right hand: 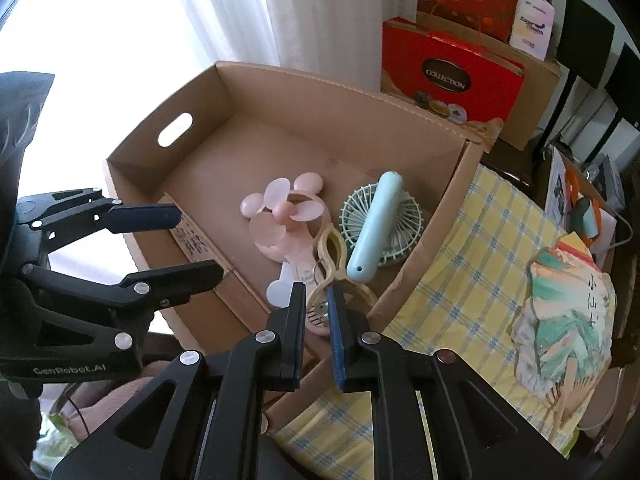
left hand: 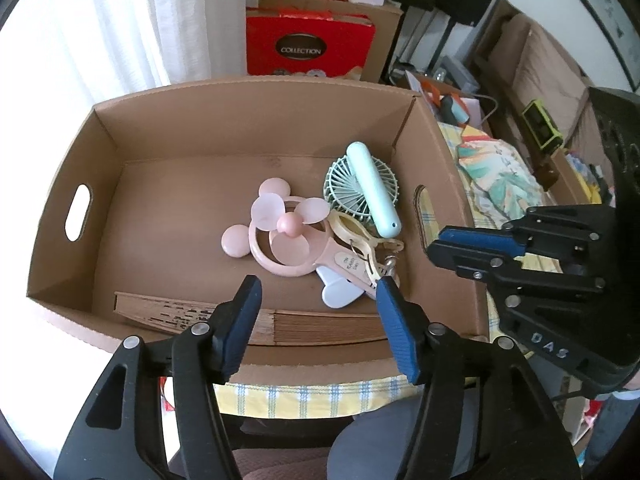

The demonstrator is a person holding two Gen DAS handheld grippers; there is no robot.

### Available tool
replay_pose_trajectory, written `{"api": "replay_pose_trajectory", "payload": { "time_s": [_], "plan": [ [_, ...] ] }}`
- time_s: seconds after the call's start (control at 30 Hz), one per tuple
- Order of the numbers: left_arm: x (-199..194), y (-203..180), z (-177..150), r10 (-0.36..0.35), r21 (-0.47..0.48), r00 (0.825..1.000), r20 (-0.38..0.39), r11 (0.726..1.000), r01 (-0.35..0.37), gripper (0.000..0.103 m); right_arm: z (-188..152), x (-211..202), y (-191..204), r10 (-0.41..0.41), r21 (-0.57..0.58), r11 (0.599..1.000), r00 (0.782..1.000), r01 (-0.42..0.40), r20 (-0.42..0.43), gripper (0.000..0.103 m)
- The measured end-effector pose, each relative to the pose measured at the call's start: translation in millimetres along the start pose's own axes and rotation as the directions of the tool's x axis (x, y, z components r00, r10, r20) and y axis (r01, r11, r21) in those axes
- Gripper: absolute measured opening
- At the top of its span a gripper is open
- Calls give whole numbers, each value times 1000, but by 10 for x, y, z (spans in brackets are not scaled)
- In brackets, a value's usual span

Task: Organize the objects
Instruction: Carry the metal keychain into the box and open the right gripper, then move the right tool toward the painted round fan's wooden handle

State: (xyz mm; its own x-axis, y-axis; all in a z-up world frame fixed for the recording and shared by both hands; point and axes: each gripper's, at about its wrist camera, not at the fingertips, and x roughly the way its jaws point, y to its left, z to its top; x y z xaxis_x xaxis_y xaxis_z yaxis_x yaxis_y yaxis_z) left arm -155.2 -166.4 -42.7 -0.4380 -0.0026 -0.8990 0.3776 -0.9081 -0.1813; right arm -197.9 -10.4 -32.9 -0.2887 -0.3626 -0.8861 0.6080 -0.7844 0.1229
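A white curtain point(left hand: 120, 20) hangs at far left, bright behind one open cardboard box point(left hand: 256, 92) on the tabletop's yellow checked cloth point(right hand: 480, 232). The box's left half is bare floor; a folded wooden fan point(left hand: 312, 322) lies along its near wall. The left tool point(left hand: 316, 292) hovers above that fan, jaws apart, nothing between them. Toward the right wall sit three handheld fans: a pink eared one point(left hand: 280, 232), a cream one point(left hand: 360, 240) and a green one point(left hand: 360, 188). The right tool point(right hand: 316, 300) stands over the box's near right corner, jaws nearly together, gripping nothing. One painted paper fan point(right hand: 568, 312) lies outside on the cloth; red gift boxes point(left hand: 308, 46) stand behind.
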Motion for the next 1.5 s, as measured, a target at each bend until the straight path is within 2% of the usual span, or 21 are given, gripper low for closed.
{"api": "replay_pose_trajectory", "payload": {
  "time_s": [0.13, 0.2, 0.27, 0.37, 0.5, 0.6, 0.67, 0.8, 1.03, 1.33, 1.5],
  "plan": [
    [-49, -14, -41, -1, -4, 1000, 28, 1000, 1, 71, -61, -123, -13, -32, 10, 999, 999, 32, 37, 12],
    [-91, -34, -67, -8, -8, 999, 46, 1000, 8, 77, -87, -190, -16, -44, 19, 999, 997, 42, 57, 16],
    [-130, -58, -90, -8, -6, 998, 61, 1000, 8, 82, -138, -276, -34, -59, 38, 998, 995, 56, 81, 29],
    [-192, -95, -127, -12, -3, 997, 80, 1000, 12, 88, -233, -385, -57, -95, 58, 994, 989, 89, 111, 40],
    [-235, -174, -185, -16, 8, 996, 90, 1000, 15, 89, -371, -524, -111, -136, 94, 988, 981, 124, 140, 55],
    [-267, -248, -250, -28, 15, 995, 98, 1000, 27, 102, -471, -631, -159, -170, 118, 981, 973, 152, 157, 67],
    [-285, -302, -284, -38, 19, 994, 103, 999, 36, 102, -544, -685, -188, -190, 134, 976, 969, 169, 160, 78],
    [-303, -400, -340, -51, 27, 993, 108, 998, 48, 103, -681, -779, -244, -214, 168, 968, 963, 186, 166, 82],
    [-318, -613, -432, -67, 71, 992, 107, 996, 60, 103, -952, -883, -373, -231, 235, 953, 959, 189, 165, 102],
    [-370, -1034, -615, -50, 181, 988, 145, 983, 23, 103, -1328, -991, -543, -352, 288, 910, 923, 298, 155, 102],
    [-376, -1272, -678, -71, 228, 983, 171, 973, 31, 103, -1525, -1030, -714, -398, 329, 882, 907, 336, 140, 102]
  ]
}}
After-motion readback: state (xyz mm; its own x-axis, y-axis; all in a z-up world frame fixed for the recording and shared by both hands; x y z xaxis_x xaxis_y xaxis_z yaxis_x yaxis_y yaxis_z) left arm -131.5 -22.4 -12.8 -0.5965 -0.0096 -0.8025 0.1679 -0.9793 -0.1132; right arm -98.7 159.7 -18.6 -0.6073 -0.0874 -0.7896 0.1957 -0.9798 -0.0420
